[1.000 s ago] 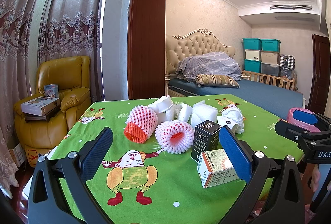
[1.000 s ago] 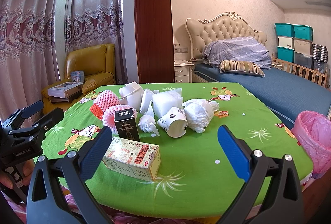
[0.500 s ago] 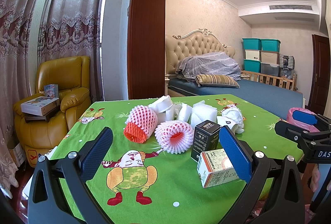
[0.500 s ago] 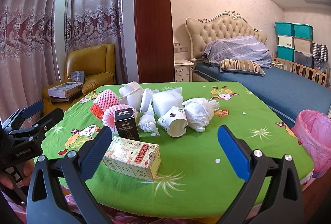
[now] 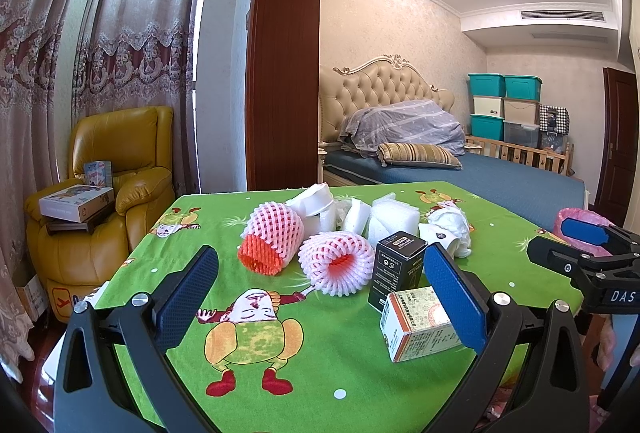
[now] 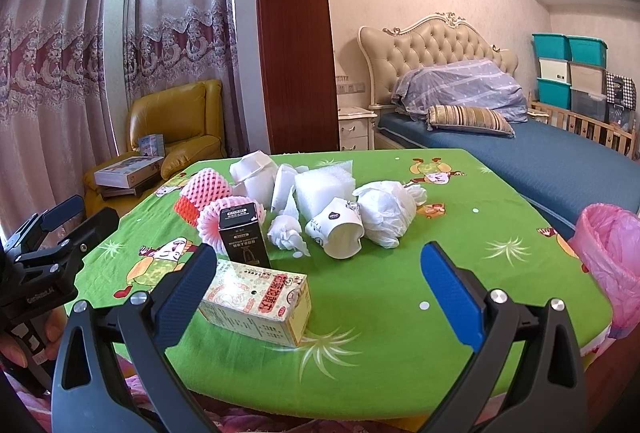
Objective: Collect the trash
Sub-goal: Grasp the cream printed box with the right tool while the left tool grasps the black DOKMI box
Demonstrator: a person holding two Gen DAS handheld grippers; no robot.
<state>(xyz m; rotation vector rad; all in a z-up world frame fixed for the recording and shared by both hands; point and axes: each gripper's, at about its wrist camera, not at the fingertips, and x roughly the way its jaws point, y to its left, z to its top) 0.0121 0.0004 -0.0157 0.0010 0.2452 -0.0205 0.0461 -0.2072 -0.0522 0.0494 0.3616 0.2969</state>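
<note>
Trash lies on a green cartoon tablecloth (image 5: 328, 361): two pink foam fruit nets (image 5: 276, 233) (image 5: 338, 265), a black box (image 5: 396, 269), a cream medicine box (image 6: 260, 301), a paper cup (image 6: 338, 231), crumpled white paper (image 6: 386, 209) and white foam pieces (image 6: 324, 185). My left gripper (image 5: 320, 297) is open and empty above the near table edge. My right gripper (image 6: 320, 293) is open and empty, with the medicine box by its left finger. A pink-lined trash bin (image 6: 612, 253) stands at the table's right.
A yellow armchair (image 5: 112, 185) with boxes stands left of the table. A bed (image 6: 520, 153) lies behind it, with stacked storage bins (image 6: 568, 73) at the far right. A brown wooden pillar (image 6: 296, 33) rises behind the table.
</note>
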